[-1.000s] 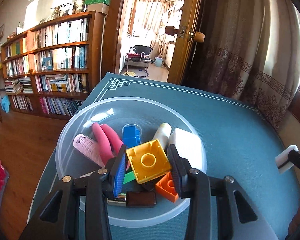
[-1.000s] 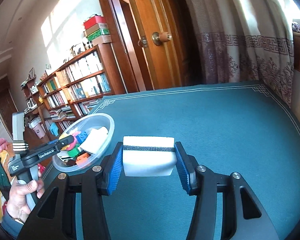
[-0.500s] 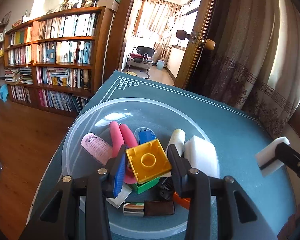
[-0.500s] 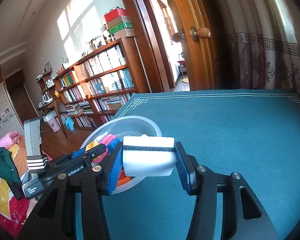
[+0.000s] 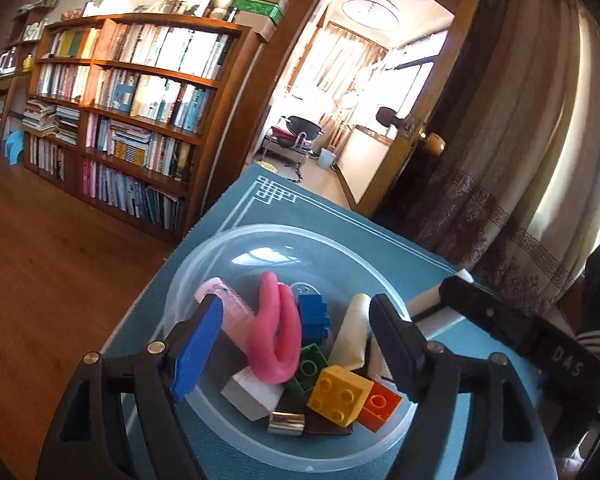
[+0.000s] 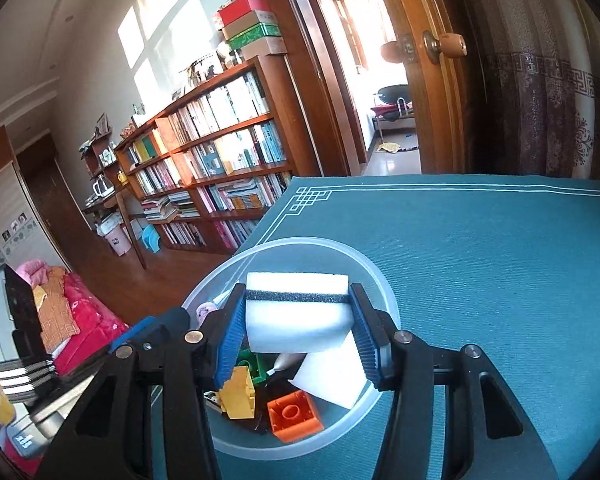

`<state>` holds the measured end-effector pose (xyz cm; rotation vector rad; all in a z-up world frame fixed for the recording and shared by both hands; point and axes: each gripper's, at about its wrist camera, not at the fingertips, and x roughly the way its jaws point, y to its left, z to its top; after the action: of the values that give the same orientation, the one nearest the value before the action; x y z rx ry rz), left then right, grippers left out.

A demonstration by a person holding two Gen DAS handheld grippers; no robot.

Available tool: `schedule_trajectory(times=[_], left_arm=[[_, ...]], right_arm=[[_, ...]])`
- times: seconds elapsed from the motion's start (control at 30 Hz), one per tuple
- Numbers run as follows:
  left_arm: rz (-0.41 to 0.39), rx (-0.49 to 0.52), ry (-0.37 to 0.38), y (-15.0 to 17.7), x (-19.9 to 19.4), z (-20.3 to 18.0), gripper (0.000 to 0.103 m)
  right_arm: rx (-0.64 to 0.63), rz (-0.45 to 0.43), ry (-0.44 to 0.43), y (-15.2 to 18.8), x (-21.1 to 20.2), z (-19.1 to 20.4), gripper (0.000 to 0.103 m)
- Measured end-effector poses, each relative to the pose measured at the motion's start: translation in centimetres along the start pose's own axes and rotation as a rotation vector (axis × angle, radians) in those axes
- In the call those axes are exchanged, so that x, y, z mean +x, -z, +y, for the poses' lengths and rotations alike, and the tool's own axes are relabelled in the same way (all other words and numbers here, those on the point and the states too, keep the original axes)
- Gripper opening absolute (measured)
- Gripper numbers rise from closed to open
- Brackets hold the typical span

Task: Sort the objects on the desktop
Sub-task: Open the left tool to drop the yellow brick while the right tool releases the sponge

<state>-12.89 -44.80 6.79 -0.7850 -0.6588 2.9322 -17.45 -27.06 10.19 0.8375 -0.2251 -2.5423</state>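
Left wrist view: left tool [image 5: 296, 336] hangs over the clear bowl [image 5: 204, 264] with its jaws apart and nothing between them. The yellow brick [image 5: 339, 394] lies loose in the bowl on top of the pile, next to the orange brick [image 5: 380, 405], green brick [image 5: 310, 368], blue brick [image 5: 313, 316] and a pink curved piece [image 5: 276, 340]. The bowl sits near the corner of the teal bench [image 5: 400, 248].

Right wrist view: right tool [image 6: 298, 330] is clamped on the white sponge [image 6: 296, 312], dark stripe across its front, held above the bowl interior over a second white block [image 6: 332, 376]. The left tool's tip is visible just left of it.

Step in hand, as I read it: drop the sponge into the bowl. To do it well, lower it closer to the pile before opening; foam is light and can bounce off the bricks or over the rim. Release over the middle, and keep the left tool out of the way.
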Motion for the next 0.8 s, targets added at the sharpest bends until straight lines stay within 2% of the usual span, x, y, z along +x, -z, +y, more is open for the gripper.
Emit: schedule_trajectory(times=[0.2, 0.33, 0.47, 0.57, 0.63, 0.7, 0.8], left_arm=[[-0.043, -0.051, -0.068, -0.3, -0.9, 1.9, 0.080], [-0.052, -0.101, -0.069, -0.4, -1.1, 2.9, 0.082], [-0.053, -0.129, -0.082, -0.2, -1.2, 3.8, 0.082], [-0.047, -0.137, -0.094, -0.1, -1.0, 4.1, 0.082], [-0.043, -0.136, -0.099, -0.1, -0.8, 4.1, 0.082], [-0.039, -0.134, -0.100, 0.0, -0.6, 4.0, 0.083], [-0.042, -0.122, -0.108, 0.1, -0.7, 3.8, 0.084]], right_arm=[[-0.079, 0.019, 0.012, 0.8, 2.5, 1.9, 0.053], [-0.164, 0.032, -0.005, 1.3, 3.5, 3.6, 0.054], [-0.239, 0.105, -0.030, 2.2, 5.1, 4.6, 0.056], [-0.273, 0.107, -0.016, 2.8, 4.8, 4.8, 0.060], [-0.263, 0.085, -0.028, 3.0, 3.7, 4.7, 0.074], [-0.250, 0.057, -0.032, 3.0, 2.7, 4.3, 0.082], [-0.233, 0.054, -0.032, 3.0, 1.6, 3.6, 0.083]])
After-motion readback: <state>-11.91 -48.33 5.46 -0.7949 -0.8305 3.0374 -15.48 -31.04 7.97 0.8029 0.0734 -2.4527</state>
